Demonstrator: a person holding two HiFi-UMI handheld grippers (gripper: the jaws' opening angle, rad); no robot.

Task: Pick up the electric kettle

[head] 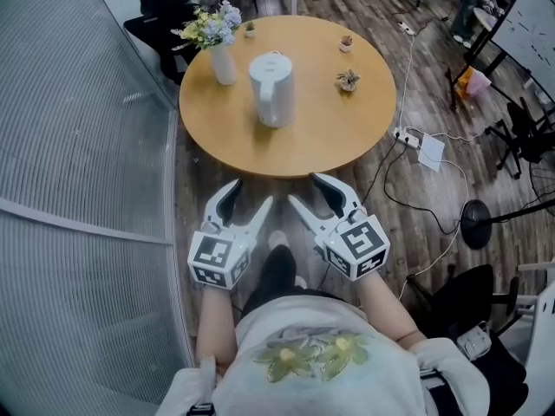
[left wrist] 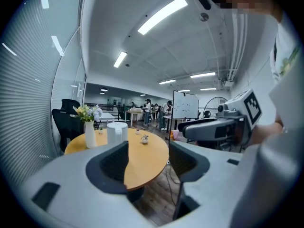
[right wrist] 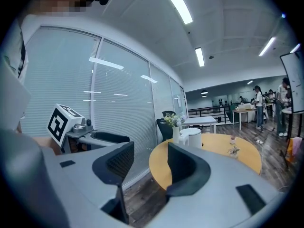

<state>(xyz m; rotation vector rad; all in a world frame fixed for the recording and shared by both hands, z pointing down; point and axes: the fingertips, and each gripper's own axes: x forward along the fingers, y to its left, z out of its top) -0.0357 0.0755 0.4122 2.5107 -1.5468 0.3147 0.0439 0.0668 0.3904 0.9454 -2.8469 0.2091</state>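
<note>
The electric kettle [head: 272, 89] stands near the middle of the round wooden worktop [head: 321, 141]. The left gripper [head: 250, 193] and right gripper [head: 304, 189] hover off its near edge, fingers wide, empty. Only the left gripper view shows a whiteboard [left wrist: 185, 105] — the head view, floor cables [head: 408, 159]

Round wooden desk [head: 329, 137]. On it: white vase [head: 224, 63] of yellow and lilac flowers [head: 208, 26], far left; small potted plant [head: 349, 80], right; smaller pot [head: 346, 42], far edge. Plank floor [head: 429, 76]: white power strip [head: 408, 137], trailing cables. Black office chair [head: 160, 16] beyond.
</note>
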